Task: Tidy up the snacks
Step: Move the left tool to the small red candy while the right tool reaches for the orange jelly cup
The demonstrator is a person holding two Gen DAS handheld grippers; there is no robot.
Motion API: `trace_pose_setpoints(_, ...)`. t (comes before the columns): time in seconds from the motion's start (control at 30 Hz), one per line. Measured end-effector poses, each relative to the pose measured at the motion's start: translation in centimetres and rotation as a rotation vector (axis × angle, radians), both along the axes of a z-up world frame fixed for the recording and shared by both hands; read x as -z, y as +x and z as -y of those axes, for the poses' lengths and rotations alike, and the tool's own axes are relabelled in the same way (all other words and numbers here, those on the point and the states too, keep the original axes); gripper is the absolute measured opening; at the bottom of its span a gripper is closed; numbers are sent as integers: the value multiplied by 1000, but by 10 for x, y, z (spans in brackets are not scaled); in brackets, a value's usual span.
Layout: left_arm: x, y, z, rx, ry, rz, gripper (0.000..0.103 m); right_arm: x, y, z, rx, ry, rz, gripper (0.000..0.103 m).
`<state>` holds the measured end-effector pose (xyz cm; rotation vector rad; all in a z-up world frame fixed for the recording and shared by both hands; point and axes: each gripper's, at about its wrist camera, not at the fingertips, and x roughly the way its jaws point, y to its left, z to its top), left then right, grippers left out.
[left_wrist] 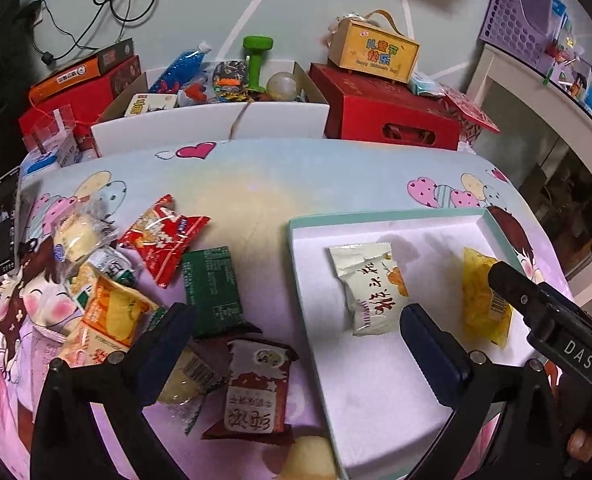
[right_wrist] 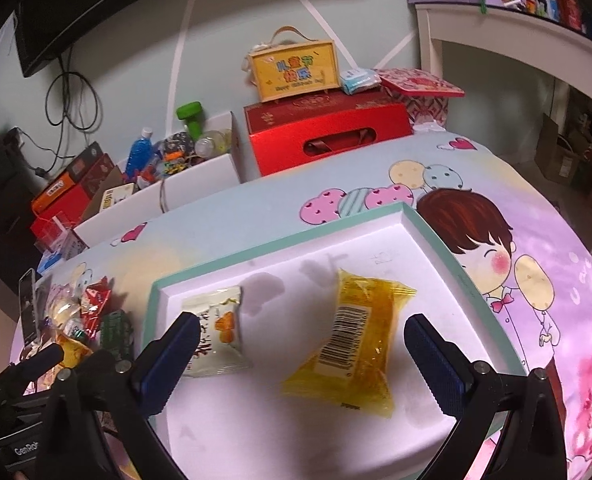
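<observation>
Already two snacks lie in the tray (right_wrist: 448, 240) — a white packet (right_wrist: 215, 328) and a yellow packet (right_wrist: 356, 336). Both tools are released and grasp nothing. The right tool (right_wrist: 300, 344) hovers over the tray, the yellow packet between its fingers. The left tool (left_wrist: 296, 332) hangs above the pile (left_wrist: 107, 280) on the counter (left_wrist: 255, 184); a maroon packet (left_wrist: 255, 392) lies just below it, long axis roughly along the fingers — so the left is nearer for the next pick.
</observation>
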<state>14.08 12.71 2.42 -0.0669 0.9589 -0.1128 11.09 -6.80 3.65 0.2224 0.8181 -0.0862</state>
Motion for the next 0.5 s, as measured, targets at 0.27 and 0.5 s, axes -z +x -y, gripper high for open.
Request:
trace_pose_setpoints(0.27,-11,-21,-31,-69,1,-3,103,-13,-13,-25,-68,-5,38,103)
trace_pose_setpoints(0.5,-10,-51,-69,-168,2,-37,103,-13,-25,-60,-153,-22,20,103)
